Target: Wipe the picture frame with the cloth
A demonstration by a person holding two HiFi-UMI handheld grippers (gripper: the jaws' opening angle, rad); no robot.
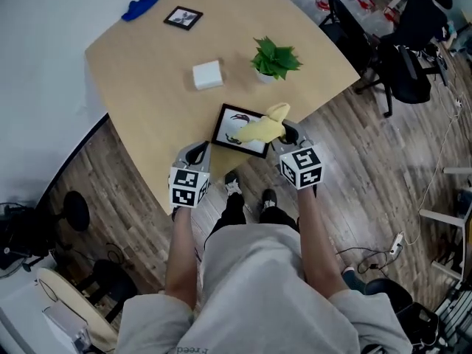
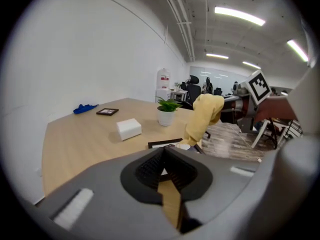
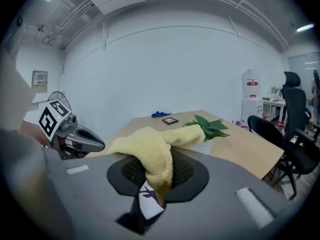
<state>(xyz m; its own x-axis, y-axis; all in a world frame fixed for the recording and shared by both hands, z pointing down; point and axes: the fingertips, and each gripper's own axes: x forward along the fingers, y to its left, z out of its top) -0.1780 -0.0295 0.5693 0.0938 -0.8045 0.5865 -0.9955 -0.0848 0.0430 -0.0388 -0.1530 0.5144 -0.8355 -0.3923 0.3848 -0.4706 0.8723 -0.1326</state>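
A black picture frame (image 1: 234, 129) with a white picture lies flat near the table's front edge. A yellow cloth (image 1: 264, 127) is bunched over its right part. My right gripper (image 1: 288, 134) is shut on the cloth (image 3: 150, 151), and under its jaws a strip of the picture (image 3: 148, 198) shows. My left gripper (image 1: 199, 152) sits at the frame's near left corner with its jaws together and nothing plainly between them. From the left gripper view (image 2: 164, 156) the frame's edge (image 2: 162, 144) lies just past the tips, with the cloth (image 2: 202, 116) hanging beyond it.
On the wooden table (image 1: 147, 102) stand a white box (image 1: 207, 74) and a potted plant (image 1: 274, 59); a small framed picture (image 1: 183, 17) and a blue cloth (image 1: 144, 4) lie at the far end. Black office chairs (image 1: 398, 57) stand to the right on the wood floor.
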